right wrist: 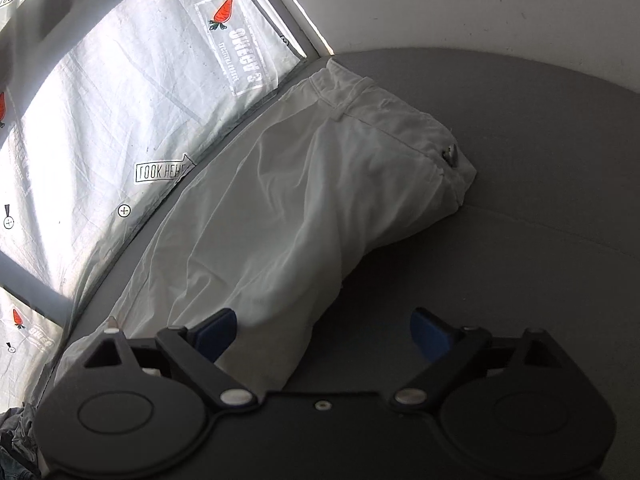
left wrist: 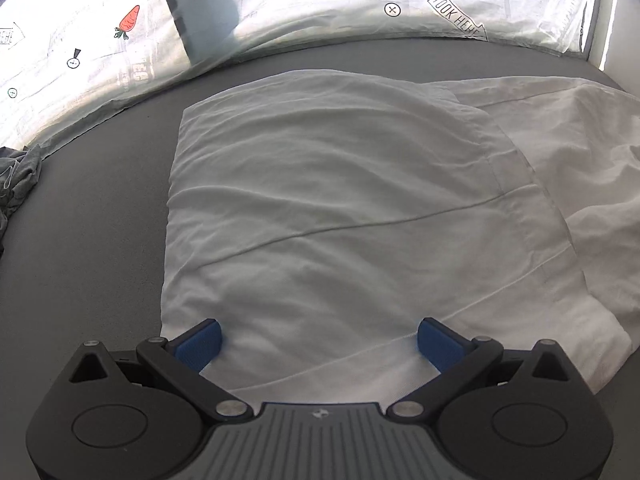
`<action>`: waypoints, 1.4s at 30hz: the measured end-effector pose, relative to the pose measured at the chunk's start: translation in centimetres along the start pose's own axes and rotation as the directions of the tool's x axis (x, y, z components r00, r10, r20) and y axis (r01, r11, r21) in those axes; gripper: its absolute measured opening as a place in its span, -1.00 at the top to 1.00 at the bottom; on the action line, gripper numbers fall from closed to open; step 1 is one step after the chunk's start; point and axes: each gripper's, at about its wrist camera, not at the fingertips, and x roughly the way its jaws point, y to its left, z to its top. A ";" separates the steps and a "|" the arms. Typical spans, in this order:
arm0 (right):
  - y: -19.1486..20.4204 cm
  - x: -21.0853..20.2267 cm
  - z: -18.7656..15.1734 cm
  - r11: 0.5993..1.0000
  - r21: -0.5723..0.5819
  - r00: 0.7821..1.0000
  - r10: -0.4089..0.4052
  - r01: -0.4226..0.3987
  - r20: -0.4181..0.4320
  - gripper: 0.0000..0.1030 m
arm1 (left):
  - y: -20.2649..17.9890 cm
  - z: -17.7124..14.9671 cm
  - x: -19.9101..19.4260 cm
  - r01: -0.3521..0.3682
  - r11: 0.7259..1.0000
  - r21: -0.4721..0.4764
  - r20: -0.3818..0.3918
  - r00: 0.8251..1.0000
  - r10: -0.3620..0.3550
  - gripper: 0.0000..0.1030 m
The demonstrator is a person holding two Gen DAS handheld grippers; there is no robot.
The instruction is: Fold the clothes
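White trousers (left wrist: 340, 208) lie on the grey surface (left wrist: 88, 240), the leg part folded over towards the waist. In the right wrist view the trousers (right wrist: 304, 208) run from the waistband with its metal button (right wrist: 451, 156) at the far end down to my gripper. My left gripper (left wrist: 319, 344) is open and empty, its blue fingertips (left wrist: 202, 343) just above the near edge of the folded cloth. My right gripper (right wrist: 323, 334) is open and empty, hovering over the near edge of the trousers and the grey surface.
A white curtain printed with carrots (left wrist: 129, 22) and "LOOK HERE" labels hangs along the far edge, also in the right wrist view (right wrist: 120, 128). A crumpled grey garment (left wrist: 18, 178) lies at the far left. A white wall (right wrist: 480, 4) borders the surface on the right.
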 end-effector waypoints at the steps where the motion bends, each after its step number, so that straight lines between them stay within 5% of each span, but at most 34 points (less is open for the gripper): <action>1: -0.4 0.1 0.4 1.000 0.008 1.000 -0.011 0.011 0.009 -0.86 | 0.2 -0.1 0.2 0.015 1.000 -0.021 -0.008 1.000 -0.015 -1.00; 12: -0.8 5.0 6.0 0.977 -0.157 0.988 -0.136 0.146 0.073 -1.00 | 1.3 0.4 0.9 0.055 0.995 -0.080 -0.047 0.997 -0.059 -1.00; 21: -1.2 6.3 6.6 0.980 -0.167 0.992 -0.102 0.113 0.074 -1.00 | 1.5 0.7 1.2 0.068 0.993 -0.099 -0.070 0.995 -0.075 -1.00; 24: -2.1 5.9 7.3 0.997 -0.065 0.998 -0.043 0.047 0.051 -0.99 | 1.6 0.8 1.4 0.065 0.991 -0.116 -0.067 0.995 -0.073 -1.00; 26: -3.7 5.3 7.5 0.988 0.138 0.997 0.062 -0.069 0.051 -0.94 | 1.5 0.9 1.6 0.064 0.991 -0.120 -0.069 0.995 -0.073 -1.00; 31: -7.9 5.4 7.2 0.798 0.554 0.972 0.201 -0.236 0.124 -0.80 | 1.6 0.8 1.5 0.072 0.990 -0.119 -0.062 0.995 -0.080 -1.00; 36: -6.6 6.7 6.9 0.811 0.536 0.964 0.266 -0.234 0.018 -0.52 | 1.7 0.8 1.6 0.080 0.990 -0.119 -0.058 0.995 -0.087 -1.00; 39: -5.9 6.6 6.0 0.808 0.541 0.968 0.247 -0.231 0.044 -0.52 | 1.6 0.7 1.6 0.080 0.990 -0.119 -0.053 0.995 -0.087 -1.00; 42: -7.0 7.5 5.9 0.714 0.650 0.958 0.277 -0.259 0.076 -0.42 | 1.6 0.6 1.6 0.080 0.990 -0.120 -0.047 0.995 -0.086 -1.00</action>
